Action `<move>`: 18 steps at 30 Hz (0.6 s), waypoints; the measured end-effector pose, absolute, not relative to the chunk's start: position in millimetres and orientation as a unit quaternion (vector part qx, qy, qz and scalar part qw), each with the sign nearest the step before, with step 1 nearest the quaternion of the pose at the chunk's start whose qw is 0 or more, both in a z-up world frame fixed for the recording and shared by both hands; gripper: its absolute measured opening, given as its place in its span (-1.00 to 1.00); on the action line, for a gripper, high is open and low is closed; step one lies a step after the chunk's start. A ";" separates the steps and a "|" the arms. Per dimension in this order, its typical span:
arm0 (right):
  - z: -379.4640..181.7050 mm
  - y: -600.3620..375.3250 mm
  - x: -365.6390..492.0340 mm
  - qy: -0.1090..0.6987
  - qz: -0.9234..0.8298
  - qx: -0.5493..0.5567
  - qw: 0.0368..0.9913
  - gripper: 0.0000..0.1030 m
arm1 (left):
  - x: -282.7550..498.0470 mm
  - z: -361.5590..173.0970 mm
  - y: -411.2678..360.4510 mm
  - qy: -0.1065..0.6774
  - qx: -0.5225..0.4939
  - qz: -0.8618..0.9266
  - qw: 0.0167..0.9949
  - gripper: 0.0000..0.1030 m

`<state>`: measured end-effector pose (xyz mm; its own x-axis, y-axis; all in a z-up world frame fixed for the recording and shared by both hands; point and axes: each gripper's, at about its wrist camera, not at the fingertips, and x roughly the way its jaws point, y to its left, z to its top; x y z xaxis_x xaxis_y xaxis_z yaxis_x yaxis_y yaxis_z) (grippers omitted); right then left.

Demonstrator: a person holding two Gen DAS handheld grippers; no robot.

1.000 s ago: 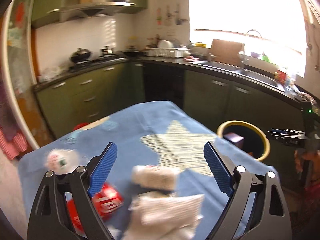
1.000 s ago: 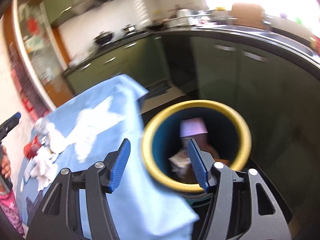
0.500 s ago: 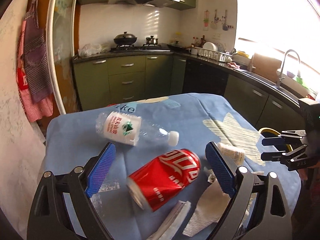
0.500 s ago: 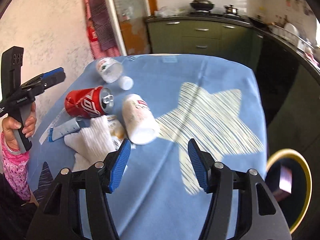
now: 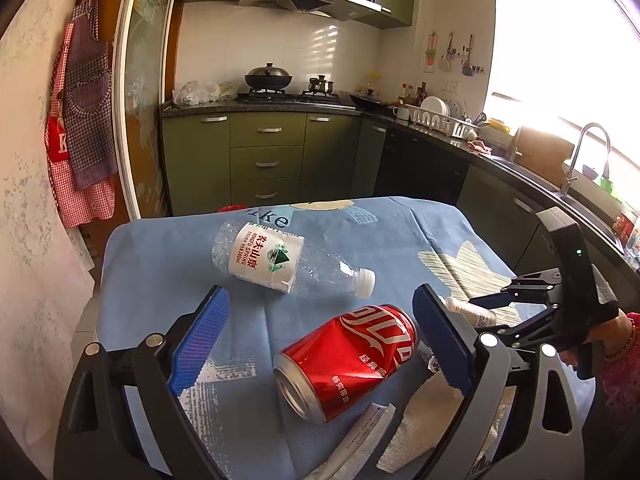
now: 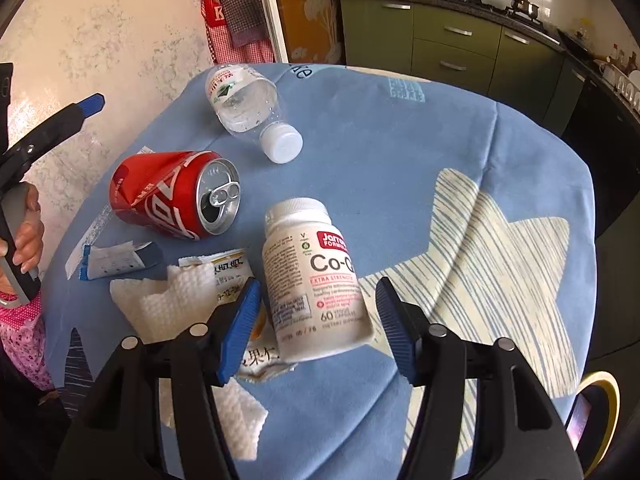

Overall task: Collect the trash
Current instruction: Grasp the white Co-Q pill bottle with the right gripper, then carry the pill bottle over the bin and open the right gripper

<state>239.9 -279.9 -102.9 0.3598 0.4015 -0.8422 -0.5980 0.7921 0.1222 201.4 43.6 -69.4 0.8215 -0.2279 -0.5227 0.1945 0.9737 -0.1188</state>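
Note:
A dented red soda can [image 5: 348,356] lies on its side on the blue tablecloth [image 5: 160,256], between the fingers of my open left gripper [image 5: 320,340]. A clear plastic bottle [image 5: 280,260] lies beyond it. In the right wrist view my open right gripper [image 6: 316,328] straddles the base of a white pill bottle [image 6: 312,276] lying on the cloth. The can [image 6: 176,196] and the plastic bottle [image 6: 248,108] lie to its left, with a white paper towel [image 6: 168,300], a snack wrapper [image 6: 228,272] and a blue-white packet [image 6: 116,260].
A yellow-rimmed bin [image 6: 596,404] stands off the table's lower right corner, with something purple inside. Green kitchen cabinets [image 5: 264,160] and a counter with a sink [image 5: 576,168] lie beyond the table. A wall [image 6: 100,32] is close on the table's left.
My right gripper swung from over the bin back to the table and closed in on the pill bottle. My left gripper swung over to the can and moved a little nearer to it.

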 end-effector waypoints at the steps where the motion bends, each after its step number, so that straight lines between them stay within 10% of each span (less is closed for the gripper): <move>1: -104.2 -279.5 240.8 0.478 0.306 -0.104 0.817 0.10 | 201.3 -69.6 43.7 0.278 -0.029 -0.111 0.954 0.78; 18: -89.5 -304.5 238.9 0.460 0.287 -0.047 0.839 -0.12 | 200.0 -71.1 38.0 0.280 -0.022 -0.114 0.953 0.79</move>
